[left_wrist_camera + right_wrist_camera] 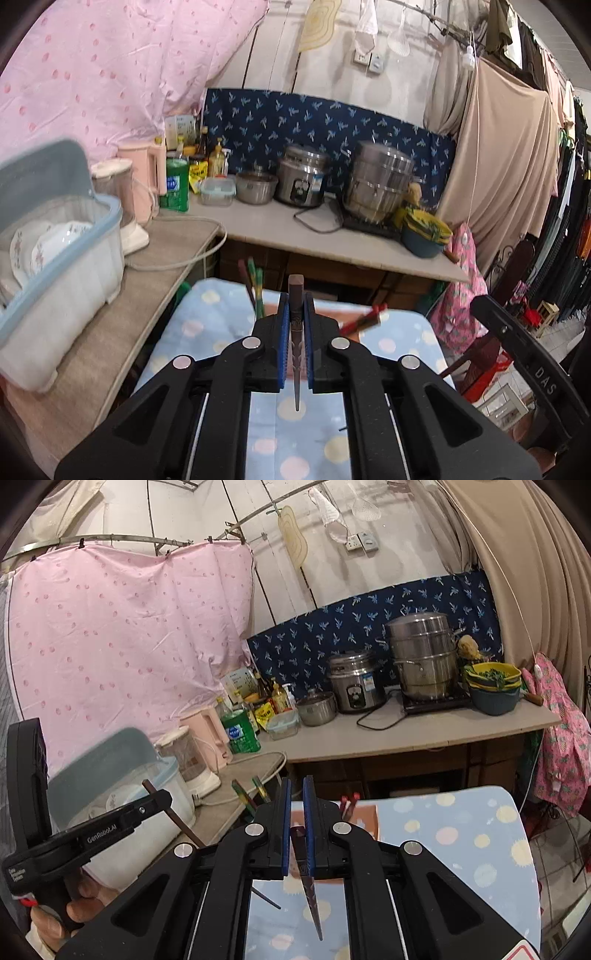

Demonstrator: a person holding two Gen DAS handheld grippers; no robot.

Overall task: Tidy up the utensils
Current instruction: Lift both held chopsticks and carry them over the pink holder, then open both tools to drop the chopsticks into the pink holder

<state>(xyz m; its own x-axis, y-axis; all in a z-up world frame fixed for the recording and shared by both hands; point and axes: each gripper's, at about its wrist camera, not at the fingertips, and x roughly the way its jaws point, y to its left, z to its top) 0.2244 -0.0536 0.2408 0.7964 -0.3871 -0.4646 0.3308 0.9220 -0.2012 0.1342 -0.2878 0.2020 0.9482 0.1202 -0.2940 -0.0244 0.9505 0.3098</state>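
Note:
My left gripper (pixel 296 295) is shut on a dark brown patterned chopstick (pixel 296 343); it stands up between the blue pads, pointed end toward the camera. My right gripper (pixel 296 782) is shut on a second dark patterned chopstick (pixel 309 893), which hangs down over the dotted blue tablecloth (pixel 461 842). The left gripper (pixel 110 819) with its chopstick also shows at the left of the right wrist view. Green-and-red chopsticks (pixel 256 288) stand beyond the left gripper, and red ones (pixel 364 318) lie by a brown box (pixel 365 821).
A lidded dish rack with plates (pixel 55 251) stands on the left counter. The back counter (pixel 332 236) holds a rice cooker (pixel 301 181), a steamer pot (pixel 380 184), bottles and bowls. A small dark stick (pixel 266 898) lies on the tablecloth.

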